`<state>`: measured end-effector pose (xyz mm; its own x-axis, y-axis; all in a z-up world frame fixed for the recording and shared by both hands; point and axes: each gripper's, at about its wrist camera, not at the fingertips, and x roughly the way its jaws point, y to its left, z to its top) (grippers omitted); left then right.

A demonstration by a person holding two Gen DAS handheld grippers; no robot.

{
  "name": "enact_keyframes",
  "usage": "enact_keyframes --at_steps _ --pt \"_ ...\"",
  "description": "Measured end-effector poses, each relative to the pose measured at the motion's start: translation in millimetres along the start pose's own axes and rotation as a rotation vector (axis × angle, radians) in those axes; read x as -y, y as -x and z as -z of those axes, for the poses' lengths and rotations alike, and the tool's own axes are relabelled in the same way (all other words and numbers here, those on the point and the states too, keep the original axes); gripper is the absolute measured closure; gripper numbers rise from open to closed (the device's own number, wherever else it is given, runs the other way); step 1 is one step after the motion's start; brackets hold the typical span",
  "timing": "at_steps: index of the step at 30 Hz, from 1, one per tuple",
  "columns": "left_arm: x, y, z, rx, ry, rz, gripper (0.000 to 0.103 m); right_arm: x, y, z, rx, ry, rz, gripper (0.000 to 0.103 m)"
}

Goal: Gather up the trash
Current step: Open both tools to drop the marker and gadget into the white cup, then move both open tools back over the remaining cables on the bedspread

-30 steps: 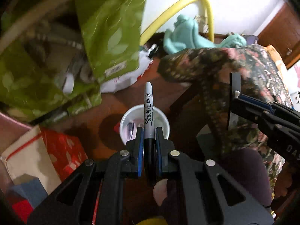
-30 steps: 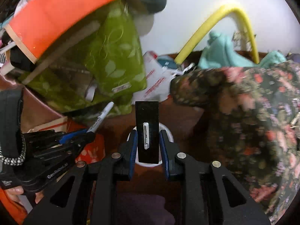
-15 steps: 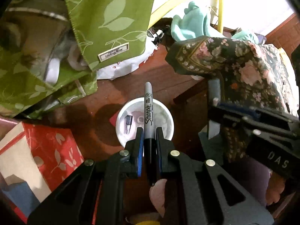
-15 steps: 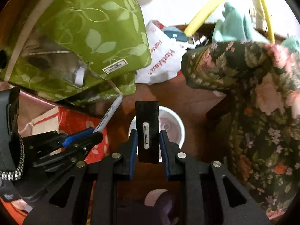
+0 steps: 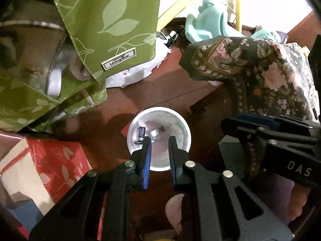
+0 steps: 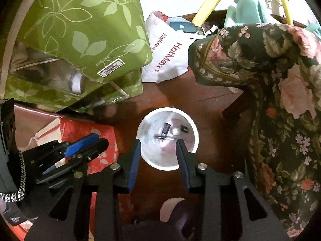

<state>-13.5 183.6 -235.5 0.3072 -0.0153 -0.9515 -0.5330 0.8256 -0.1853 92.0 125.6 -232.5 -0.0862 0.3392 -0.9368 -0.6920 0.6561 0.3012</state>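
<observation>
A white bin (image 5: 181, 128) stands on the brown wooden floor below both grippers; it also shows in the right wrist view (image 6: 150, 158). Small dark and pale bits of trash (image 5: 141, 132) lie at its bottom, seen too in the right wrist view (image 6: 165, 130). My left gripper (image 5: 159, 140) is open and empty over the bin's near rim. My right gripper (image 6: 158, 143) is open and empty over the same bin. The marker and the black flat piece are not in sight.
A green leaf-print storage bag (image 5: 112, 24) hangs at the left. A red tissue box (image 5: 52, 160) sits left of the bin. A floral cloth (image 6: 280, 76) drapes at the right. A white HotMax plastic bag (image 6: 168, 56) lies behind.
The left gripper has opened and the Sharpie marker has left it. The right gripper has opened and the black flat piece has left it. Both views have moved closer over the bin.
</observation>
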Motion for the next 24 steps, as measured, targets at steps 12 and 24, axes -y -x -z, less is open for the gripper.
enact_keyframes --at_steps 12,24 --pt "29 57 6 0.118 -0.046 -0.015 0.088 -5 69 17 0.155 0.038 0.001 0.07" --pt "109 117 3 0.256 -0.168 0.019 0.088 28 170 44 0.399 -0.005 0.043 0.07"
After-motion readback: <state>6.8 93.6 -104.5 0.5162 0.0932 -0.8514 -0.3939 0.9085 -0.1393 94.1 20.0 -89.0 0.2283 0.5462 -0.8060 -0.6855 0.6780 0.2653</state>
